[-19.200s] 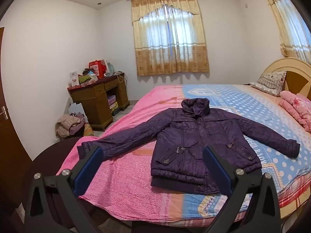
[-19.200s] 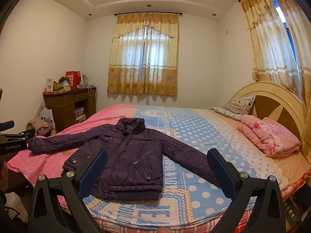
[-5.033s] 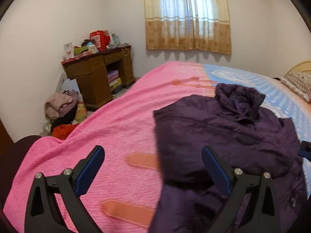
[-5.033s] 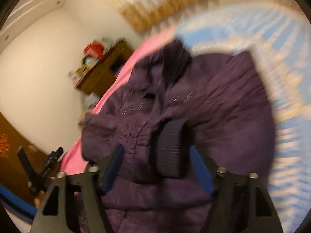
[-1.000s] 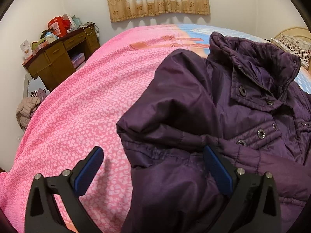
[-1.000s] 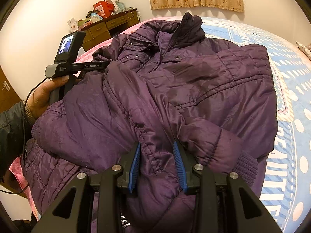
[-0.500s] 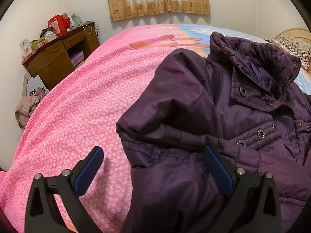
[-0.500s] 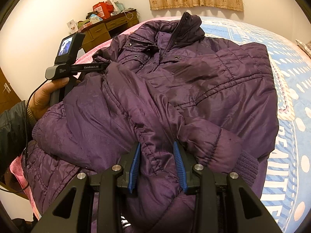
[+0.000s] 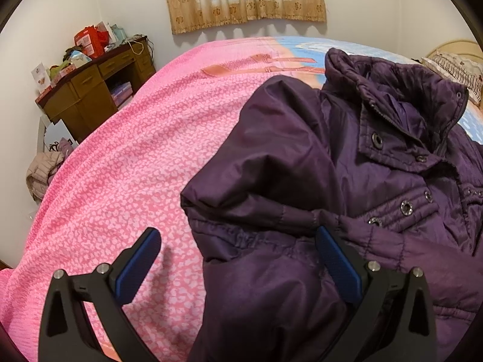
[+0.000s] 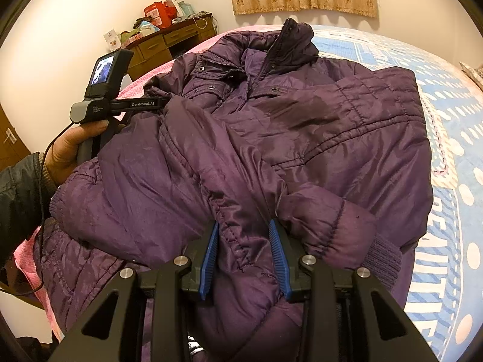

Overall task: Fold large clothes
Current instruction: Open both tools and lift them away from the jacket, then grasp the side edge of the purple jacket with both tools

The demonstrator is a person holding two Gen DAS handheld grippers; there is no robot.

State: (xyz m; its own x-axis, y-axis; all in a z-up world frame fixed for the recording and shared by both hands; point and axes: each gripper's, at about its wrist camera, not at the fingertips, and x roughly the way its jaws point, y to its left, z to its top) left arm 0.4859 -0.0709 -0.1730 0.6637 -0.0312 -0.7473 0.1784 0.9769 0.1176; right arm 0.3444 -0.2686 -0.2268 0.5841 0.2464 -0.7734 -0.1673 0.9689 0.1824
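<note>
Jacket (image 9: 317,181) fills the right half of the left wrist view, lying on the pink blanket (image 9: 135,166). The left gripper (image 9: 238,259) is spread wide, one finger over the blanket, the other against the jacket's folded sleeve. Far ahead to its left stands a desk (image 9: 90,90).

From the right wrist, the right gripper (image 10: 244,250) pinches a jacket (image 10: 302,135) sleeve between narrow fingers. Ahead to its left, a hand (image 10: 72,147) holds the other tool, marked "GenRobot.AI". Blue bedding (image 10: 452,181) lies to its right.
</note>
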